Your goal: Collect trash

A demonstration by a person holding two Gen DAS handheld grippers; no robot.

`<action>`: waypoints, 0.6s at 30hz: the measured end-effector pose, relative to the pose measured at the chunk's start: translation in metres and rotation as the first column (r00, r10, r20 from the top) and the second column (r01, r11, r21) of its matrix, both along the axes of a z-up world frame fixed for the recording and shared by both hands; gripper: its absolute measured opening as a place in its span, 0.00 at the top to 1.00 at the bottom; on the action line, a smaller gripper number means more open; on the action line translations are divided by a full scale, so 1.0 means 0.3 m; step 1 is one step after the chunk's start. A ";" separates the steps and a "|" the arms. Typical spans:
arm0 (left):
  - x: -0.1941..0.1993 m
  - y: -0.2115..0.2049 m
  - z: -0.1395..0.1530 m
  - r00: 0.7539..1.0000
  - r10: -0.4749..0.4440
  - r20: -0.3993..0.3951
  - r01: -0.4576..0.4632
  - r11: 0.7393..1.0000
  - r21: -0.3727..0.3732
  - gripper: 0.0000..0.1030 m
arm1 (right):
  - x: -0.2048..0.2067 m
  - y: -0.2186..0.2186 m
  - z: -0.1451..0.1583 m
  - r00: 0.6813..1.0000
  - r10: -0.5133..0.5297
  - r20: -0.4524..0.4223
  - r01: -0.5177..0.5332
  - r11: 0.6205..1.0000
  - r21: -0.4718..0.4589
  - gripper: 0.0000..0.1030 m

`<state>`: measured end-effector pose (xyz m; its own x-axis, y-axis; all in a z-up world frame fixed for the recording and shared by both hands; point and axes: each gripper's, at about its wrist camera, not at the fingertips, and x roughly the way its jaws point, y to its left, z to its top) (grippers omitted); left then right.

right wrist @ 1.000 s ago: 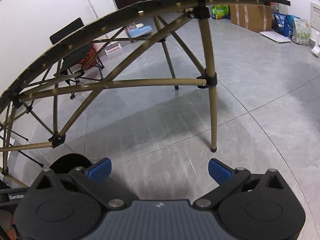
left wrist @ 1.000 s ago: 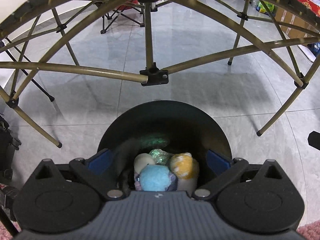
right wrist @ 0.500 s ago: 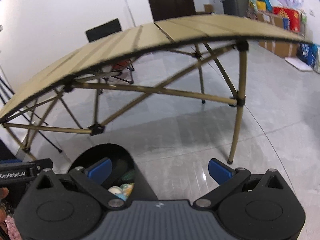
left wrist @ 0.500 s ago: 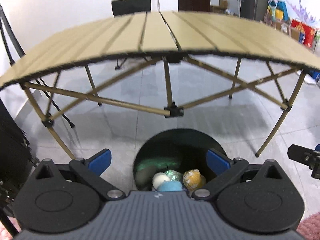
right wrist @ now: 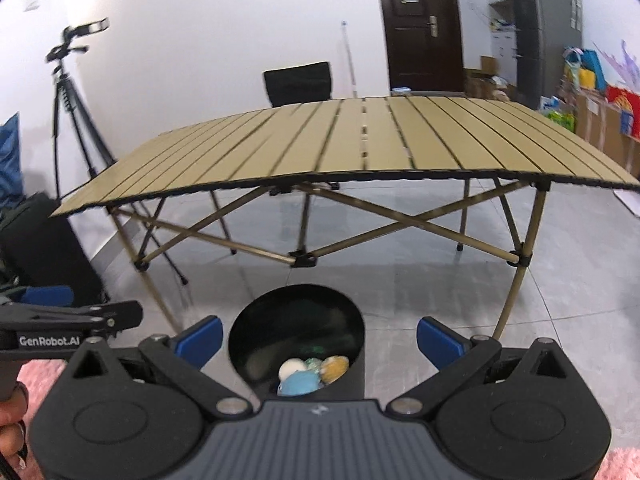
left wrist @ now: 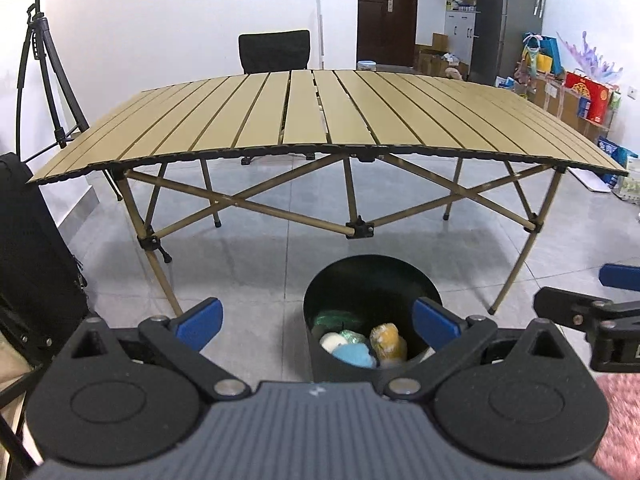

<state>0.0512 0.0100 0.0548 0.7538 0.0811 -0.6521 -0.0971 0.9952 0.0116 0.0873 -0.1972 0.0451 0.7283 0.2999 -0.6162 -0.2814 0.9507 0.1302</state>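
A black round trash bin point(left wrist: 320, 344) stands on the floor in front of the folding table; it also shows in the right wrist view point(right wrist: 360, 376). Inside lie crumpled balls: blue point(left wrist: 353, 354), white point(left wrist: 330, 342), yellow point(left wrist: 385, 340) and green point(left wrist: 349, 336). My left gripper point(left wrist: 318, 322) is open and empty, above and just behind the bin. My right gripper point(right wrist: 318, 340) is open and empty, also above the bin's near side. The right gripper shows at the right edge of the left wrist view point(left wrist: 588, 312).
A tan slatted folding table point(left wrist: 320, 120) with crossed legs stands beyond the bin. A black chair point(left wrist: 274, 52) is behind it. A tripod point(left wrist: 40, 60) and a black case point(left wrist: 28, 260) are at the left. Boxes and bags point(left wrist: 580, 88) line the right wall. A pink rug point(left wrist: 620, 420) lies at the lower right.
Both grippers have risen and pulled back from under the table. The tabletop is now seen from above and the bin looks smaller. Both stay open.
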 end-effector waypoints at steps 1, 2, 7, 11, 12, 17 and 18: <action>-0.018 0.002 0.004 1.000 0.000 0.001 0.000 1.000 -0.005 0.00 | -0.022 0.010 0.008 1.000 0.005 0.003 -0.005 1.000 -0.010 0.00; -0.033 0.005 0.006 1.000 -0.001 0.003 0.001 1.000 -0.009 0.00 | -0.041 0.020 0.017 1.000 0.014 0.005 -0.014 1.000 -0.016 0.00; -0.096 0.015 0.025 1.000 0.002 0.018 -0.001 1.000 -0.023 0.00 | -0.108 0.052 0.031 0.999 0.045 0.003 -0.045 0.999 -0.027 0.00; -0.118 0.013 0.031 1.000 0.001 0.026 0.000 1.000 -0.020 0.00 | -0.135 0.059 0.037 0.999 0.050 0.004 -0.050 0.998 -0.030 0.00; -0.122 0.011 0.033 1.000 0.000 0.027 0.000 1.000 -0.018 0.00 | -0.140 0.059 0.040 0.999 0.049 0.005 -0.049 0.998 -0.029 0.00; -0.124 0.010 0.032 1.000 0.000 0.027 0.001 1.000 -0.019 0.00 | -0.151 0.061 0.045 0.999 0.047 0.011 -0.047 0.999 -0.028 0.00; -0.124 0.010 0.031 1.000 0.001 0.028 0.000 1.000 -0.019 0.00 | -0.151 0.060 0.046 0.999 0.046 0.012 -0.046 0.999 -0.027 0.00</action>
<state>0.0141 0.0131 0.0642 0.7715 0.0691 -0.6325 -0.0974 0.9952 -0.0102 0.0421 -0.1790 0.0588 0.7217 0.3169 -0.6154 -0.3265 0.9398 0.1010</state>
